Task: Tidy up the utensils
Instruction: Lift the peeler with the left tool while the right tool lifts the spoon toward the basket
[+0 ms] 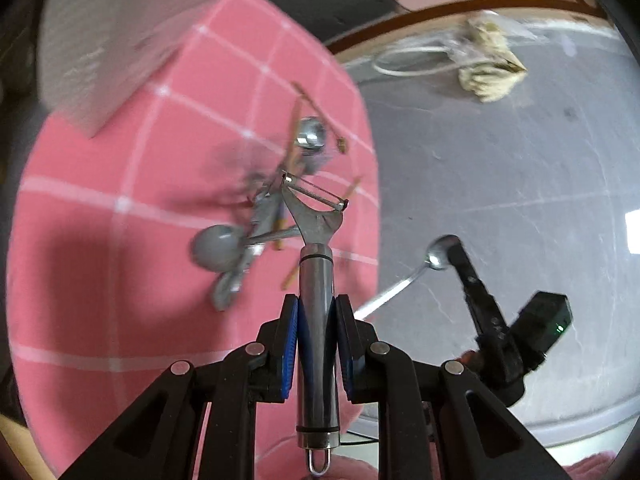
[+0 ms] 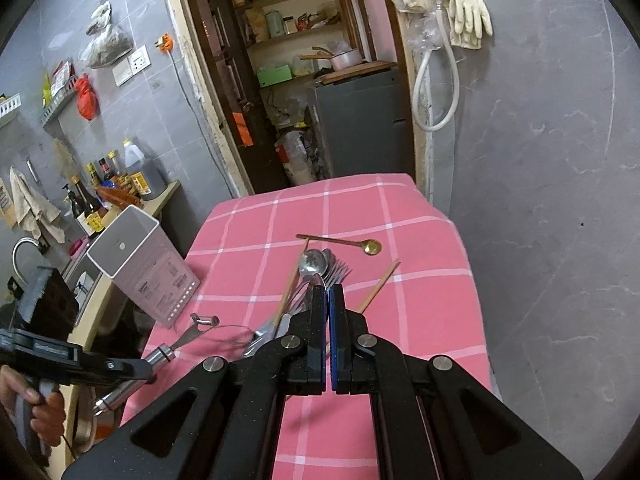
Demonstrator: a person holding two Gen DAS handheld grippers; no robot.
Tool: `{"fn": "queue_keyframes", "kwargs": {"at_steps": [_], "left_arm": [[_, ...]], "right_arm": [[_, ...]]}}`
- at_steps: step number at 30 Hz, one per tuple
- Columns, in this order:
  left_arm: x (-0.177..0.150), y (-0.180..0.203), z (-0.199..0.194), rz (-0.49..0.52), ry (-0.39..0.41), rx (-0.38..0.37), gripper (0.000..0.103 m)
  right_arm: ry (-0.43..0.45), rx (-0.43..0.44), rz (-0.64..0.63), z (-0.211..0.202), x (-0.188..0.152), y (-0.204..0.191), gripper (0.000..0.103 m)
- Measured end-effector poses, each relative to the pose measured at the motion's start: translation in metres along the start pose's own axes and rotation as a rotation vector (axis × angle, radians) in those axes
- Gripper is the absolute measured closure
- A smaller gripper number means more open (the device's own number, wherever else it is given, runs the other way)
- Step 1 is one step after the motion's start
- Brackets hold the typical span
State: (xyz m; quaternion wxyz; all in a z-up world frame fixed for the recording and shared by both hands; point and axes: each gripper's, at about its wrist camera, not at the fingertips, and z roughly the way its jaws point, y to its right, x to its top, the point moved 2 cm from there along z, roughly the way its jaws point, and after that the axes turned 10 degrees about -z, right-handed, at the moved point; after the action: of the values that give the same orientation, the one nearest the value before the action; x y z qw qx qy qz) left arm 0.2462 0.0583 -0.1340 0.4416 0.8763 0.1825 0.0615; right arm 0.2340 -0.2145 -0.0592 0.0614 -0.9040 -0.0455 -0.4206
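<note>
While the left hand-held gripper [image 1: 317, 322] clamps its blue pads on the steel handle of a peeler [image 1: 316, 280], the blade end of that tool points toward twelve o'clock in the left wrist view, above the pink checked cloth [image 1: 100, 240] that covers the counter. The right hand-held gripper [image 2: 329, 294] has its jaws pressed nearly together on the thin stem of a spoon [image 2: 314, 261], whose bowl stands out at twelve o'clock just past the fingertips. Beneath it on the cloth lies the heap of utensils: forks [image 2: 338, 270], more cutlery and a chopstick [image 2: 289, 292] crossing one another, with a second chopstick [image 2: 380, 286] at two o'clock and a small gold spoon [image 2: 360, 245] farther out at one o'clock. A white holder [image 2: 140, 264] stands at ten o'clock, close to the cloth's left edge, with bare cloth between it and the heap. The right edge of the cloth drops off against the grey wall [image 2: 540, 200], and its far edge ends before a doorway [image 2: 288, 80].
</note>
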Motion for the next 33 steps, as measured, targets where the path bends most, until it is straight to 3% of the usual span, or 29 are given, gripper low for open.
{"fn": "queue_keyframes", "kwargs": {"at_steps": [6, 13, 18, 25, 33], "left_arm": [[-0.001, -0.021, -0.007, -0.012, 0.029, 0.046, 0.086], [-0.009, 0.009, -0.025, 0.127, 0.145, -0.041, 0.086], [-0.002, 0.033, -0.044, 0.221, 0.262, -0.067, 0.086], [0.011, 0.06, -0.08, 0.349, 0.44, -0.015, 0.086], [0.046, 0.067, -0.127, 0.426, 0.726, -0.028, 0.086]], "right_arm": [[-0.012, 0.037, -0.008, 0.009, -0.004, -0.011, 0.101], [0.03, 0.069, -0.031, 0.007, 0.006, -0.025, 0.101], [0.084, 0.096, -0.068, 0.001, 0.028, -0.038, 0.101], [0.19, 0.134, -0.102, -0.002, 0.065, -0.064, 0.101], [0.325, 0.161, -0.153, 0.007, 0.118, -0.112, 0.101]]}}
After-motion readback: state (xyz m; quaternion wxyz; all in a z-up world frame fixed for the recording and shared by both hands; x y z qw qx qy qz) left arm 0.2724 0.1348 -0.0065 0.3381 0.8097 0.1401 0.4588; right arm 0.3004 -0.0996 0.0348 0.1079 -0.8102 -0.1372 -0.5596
